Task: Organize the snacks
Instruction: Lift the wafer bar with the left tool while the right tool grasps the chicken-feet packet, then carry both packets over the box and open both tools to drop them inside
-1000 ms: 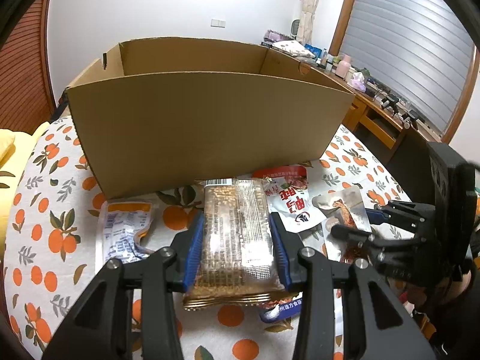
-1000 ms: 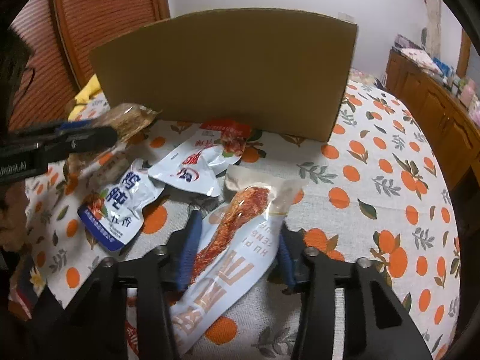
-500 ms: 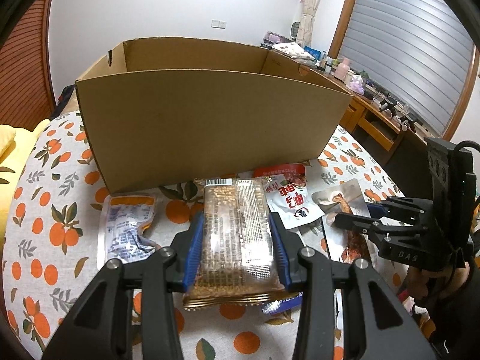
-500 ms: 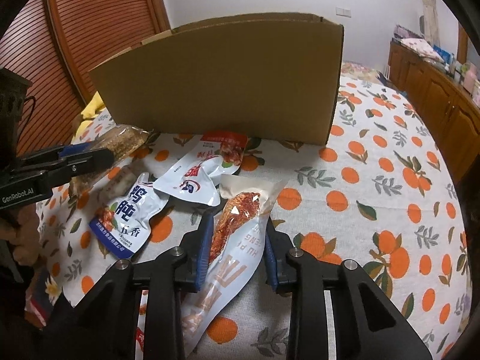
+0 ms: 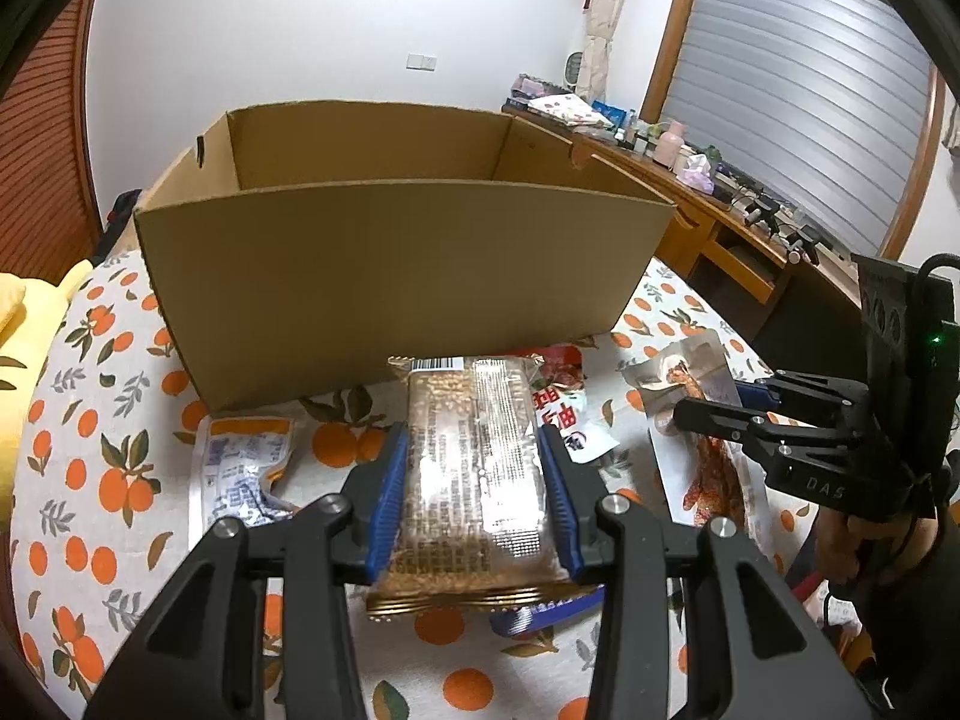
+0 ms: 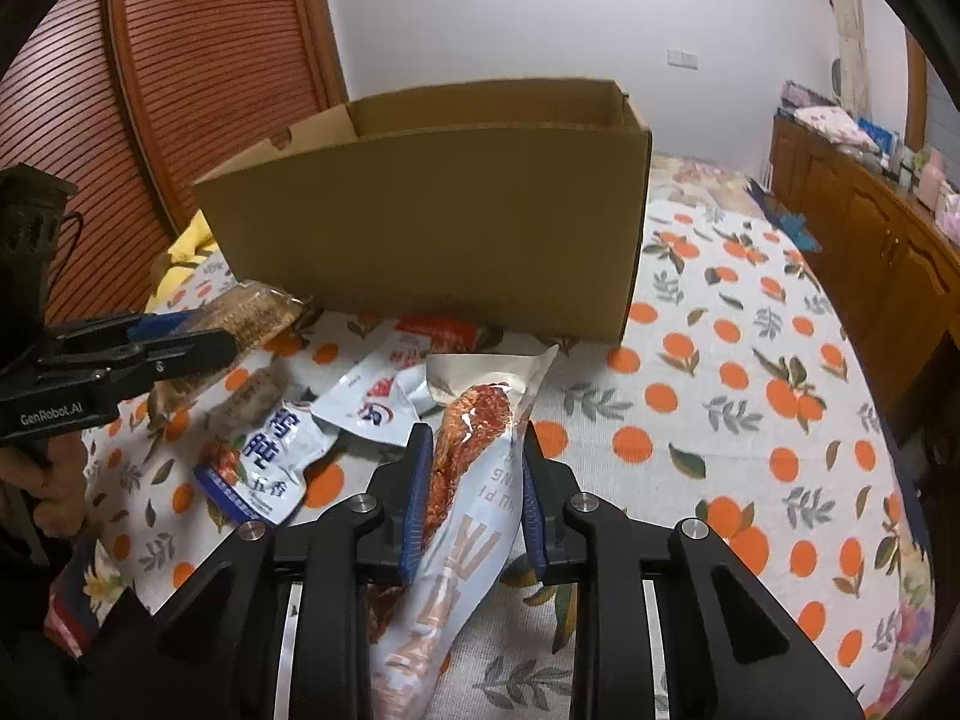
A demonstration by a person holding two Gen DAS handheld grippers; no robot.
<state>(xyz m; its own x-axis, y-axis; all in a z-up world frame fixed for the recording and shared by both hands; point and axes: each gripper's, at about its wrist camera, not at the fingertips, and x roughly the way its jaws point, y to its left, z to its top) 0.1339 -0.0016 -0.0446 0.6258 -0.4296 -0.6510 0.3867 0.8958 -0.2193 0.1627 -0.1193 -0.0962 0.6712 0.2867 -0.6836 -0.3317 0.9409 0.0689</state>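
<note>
Blue-padded left gripper [image 5: 474, 468] clamps cracker pack [image 5: 474, 480]; right gripper's [image 6: 471, 468] jaws closing on pouch [image 6: 462, 498].

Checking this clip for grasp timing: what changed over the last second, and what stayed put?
The right gripper went from open astride the chicken pouch to closing on it and starting to lift it. The left gripper stayed clamped on the cracker pack, barely moving. The box and the other packets kept their places.
</note>
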